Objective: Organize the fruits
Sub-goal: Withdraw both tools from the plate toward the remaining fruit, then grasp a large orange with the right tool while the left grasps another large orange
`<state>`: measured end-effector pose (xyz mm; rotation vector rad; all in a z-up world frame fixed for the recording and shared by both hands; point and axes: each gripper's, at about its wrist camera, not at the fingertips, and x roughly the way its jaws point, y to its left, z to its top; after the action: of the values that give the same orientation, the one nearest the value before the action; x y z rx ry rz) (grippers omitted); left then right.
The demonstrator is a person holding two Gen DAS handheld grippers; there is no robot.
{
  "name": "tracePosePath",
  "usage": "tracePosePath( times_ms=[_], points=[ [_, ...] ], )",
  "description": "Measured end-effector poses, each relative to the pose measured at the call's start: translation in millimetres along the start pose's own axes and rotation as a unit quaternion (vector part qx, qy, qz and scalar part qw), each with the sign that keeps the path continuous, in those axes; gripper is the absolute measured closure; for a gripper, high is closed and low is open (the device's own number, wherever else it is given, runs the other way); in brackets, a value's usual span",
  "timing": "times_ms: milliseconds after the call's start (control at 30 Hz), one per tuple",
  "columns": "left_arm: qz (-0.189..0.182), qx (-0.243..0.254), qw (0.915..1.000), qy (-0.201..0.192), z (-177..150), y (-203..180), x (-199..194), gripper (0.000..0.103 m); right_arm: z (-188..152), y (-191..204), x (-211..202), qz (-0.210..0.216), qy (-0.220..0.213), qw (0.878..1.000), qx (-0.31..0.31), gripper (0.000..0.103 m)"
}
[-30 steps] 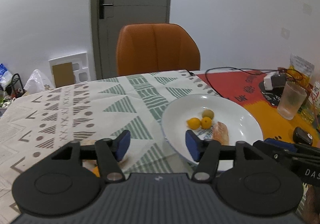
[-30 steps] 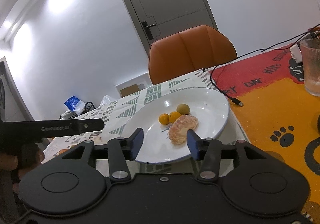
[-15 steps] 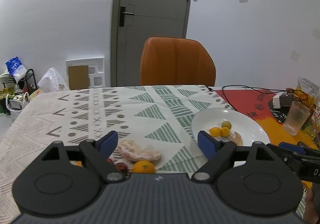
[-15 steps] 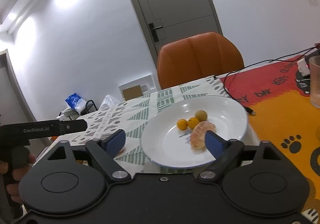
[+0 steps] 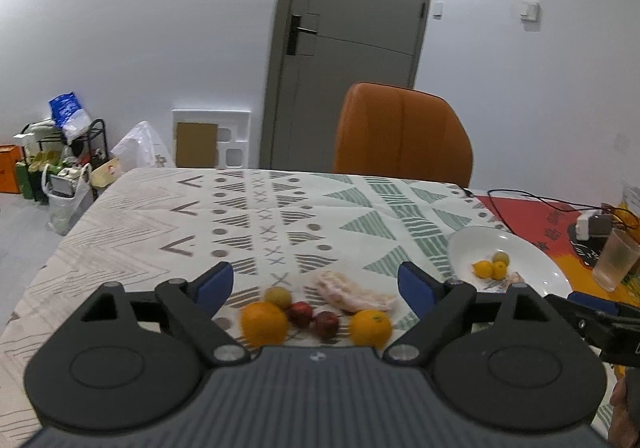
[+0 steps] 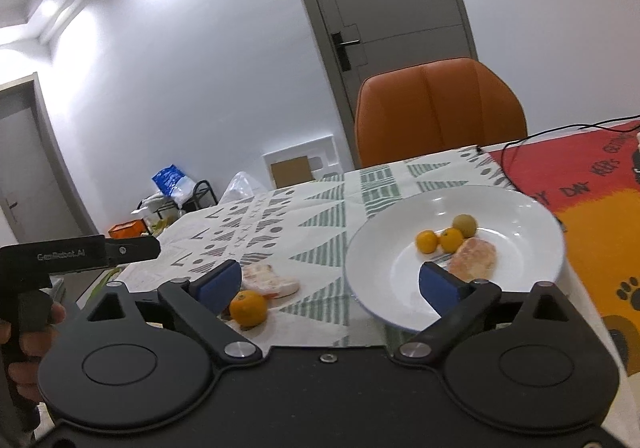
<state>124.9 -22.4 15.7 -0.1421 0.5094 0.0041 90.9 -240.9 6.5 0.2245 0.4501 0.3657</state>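
A white plate (image 5: 540, 260) (image 6: 516, 204) holds two small oranges (image 6: 439, 241), a green-yellow fruit (image 6: 465, 225) and a peeled pomelo piece (image 6: 474, 257). On the patterned cloth lie two oranges (image 5: 264, 322) (image 5: 370, 327), two small red fruits (image 5: 313, 318), a green-yellow fruit (image 5: 278, 296) and a peeled pomelo piece (image 5: 352, 294) (image 6: 269, 278). My left gripper (image 5: 316, 284) is open and empty above this loose fruit. My right gripper (image 6: 330, 284) is open and empty, near the plate's front-left rim; an orange (image 6: 248, 308) lies by its left finger.
An orange chair (image 5: 400, 136) stands at the table's far side. A glass (image 5: 614, 258), a charger and black cables (image 5: 520, 194) lie on the red-orange mat (image 6: 592, 184) at the right. Bags and a rack (image 5: 60, 164) stand on the floor at the left.
Both grippers have opened wider and pulled back and up from the plate. The left view has swung left, so the loose fruit on the cloth has come into view.
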Motion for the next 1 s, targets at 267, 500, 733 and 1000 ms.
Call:
tracePosePath(
  times_ms=[267, 500, 733, 1000],
  points=[
    [0.02, -0.014, 0.9997, -0.002, -2, 27, -12, 0.015, -4, 20, 10, 0.021, 0.014, 1.0, -0.013, 0.007],
    [0.031, -0.027, 0.9992, 0.003, -6, 47, -15, 0.015, -6, 38, 21, 0.038, 0.027, 0.999, -0.025, 0.007],
    [0.03, -0.033, 0.999, 0.008, -9, 55, -13, 0.015, -9, 45, 31, 0.048, 0.041, 0.998, -0.031, 0.007],
    [0.03, -0.042, 0.9986, 0.013, -14, 58, 2, 0.016, -11, 50, 48, 0.058, 0.062, 0.996, -0.041, 0.017]
  ],
)
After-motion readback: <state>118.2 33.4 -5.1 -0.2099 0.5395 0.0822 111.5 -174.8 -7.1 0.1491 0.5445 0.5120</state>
